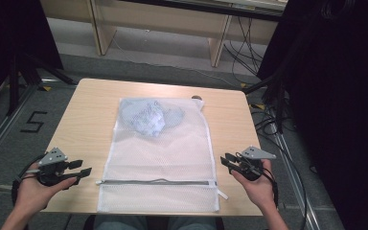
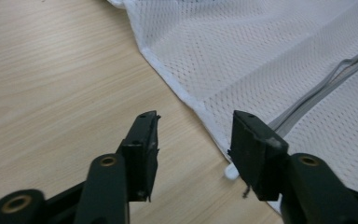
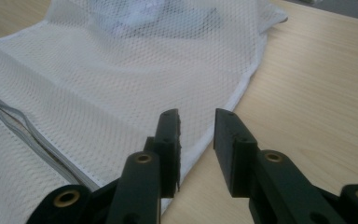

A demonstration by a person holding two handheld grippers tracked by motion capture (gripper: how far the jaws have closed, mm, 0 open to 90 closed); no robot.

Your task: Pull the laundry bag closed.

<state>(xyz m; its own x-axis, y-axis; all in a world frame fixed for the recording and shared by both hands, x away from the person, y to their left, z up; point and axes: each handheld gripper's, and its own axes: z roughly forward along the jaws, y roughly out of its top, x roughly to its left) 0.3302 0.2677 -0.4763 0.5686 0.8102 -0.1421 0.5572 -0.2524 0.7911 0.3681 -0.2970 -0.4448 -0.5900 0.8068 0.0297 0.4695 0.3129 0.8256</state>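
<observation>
A white mesh laundry bag [image 1: 160, 153] lies flat on the wooden table [image 1: 88, 120], with a pale blue garment [image 1: 148, 117] bunched inside its far end. A grey zipper [image 1: 158, 182] runs across the bag near its front edge. My left gripper [image 1: 85, 172] sits at the bag's front left corner, open, jaws apart over bare wood beside the bag's hem [image 2: 182, 95]. At the bag's right side, my right gripper [image 1: 226, 160] is open too, its jaws hovering just above the white edge seam [image 3: 235, 95] with nothing pinched.
The table's front edge [image 1: 76, 210] is close to both hands. Wooden furniture legs [image 1: 218, 45] and cables [image 1: 268, 120] stand on the floor beyond the table. Dark curtains hang at both sides.
</observation>
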